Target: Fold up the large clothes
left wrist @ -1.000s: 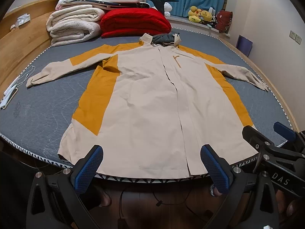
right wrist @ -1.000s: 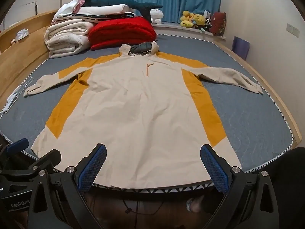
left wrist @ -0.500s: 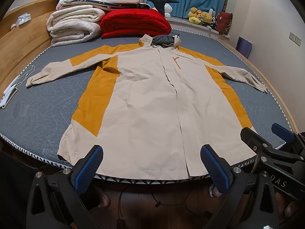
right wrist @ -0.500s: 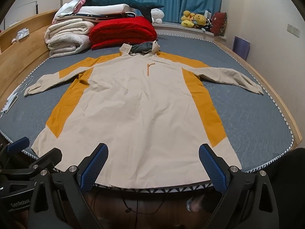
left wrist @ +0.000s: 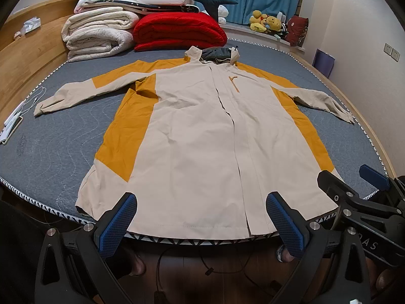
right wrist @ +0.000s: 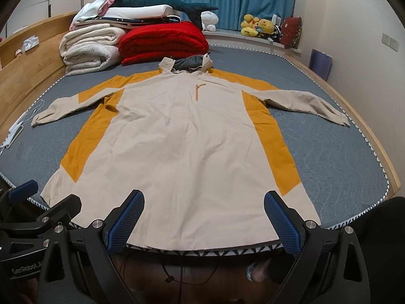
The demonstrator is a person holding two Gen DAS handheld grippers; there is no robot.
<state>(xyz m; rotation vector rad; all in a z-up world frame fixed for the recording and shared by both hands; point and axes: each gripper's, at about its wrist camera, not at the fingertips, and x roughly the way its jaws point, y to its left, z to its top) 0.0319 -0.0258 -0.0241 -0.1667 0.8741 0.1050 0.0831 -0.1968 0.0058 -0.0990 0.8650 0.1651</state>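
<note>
A long beige coat [left wrist: 202, 136] [right wrist: 192, 136] with mustard-yellow side panels lies flat, front up, on the grey-blue mattress [left wrist: 50, 136] [right wrist: 329, 147]. Both sleeves are spread out and the grey-lined hood points to the far end. Its hem reaches the near mattress edge. My left gripper [left wrist: 201, 224] hovers open just off that edge, over the hem, holding nothing. My right gripper [right wrist: 203, 221] also stands open above the hem, empty. Each gripper shows at the side of the other's view: the right gripper [left wrist: 354, 192] in the left wrist view, the left gripper [right wrist: 43, 202] in the right.
Folded white blankets [left wrist: 98, 38] and a red quilt [left wrist: 177, 33] are stacked at the far end, with a plush shark on top. Soft toys [left wrist: 265, 22] sit by blue curtains. A wooden bed frame [left wrist: 22, 60] runs along the left; cables and a phone [left wrist: 12, 124] lie at the left mattress edge.
Both grippers have barely shifted; the views have crept slightly. The coat lies as before and both grippers stay open.
</note>
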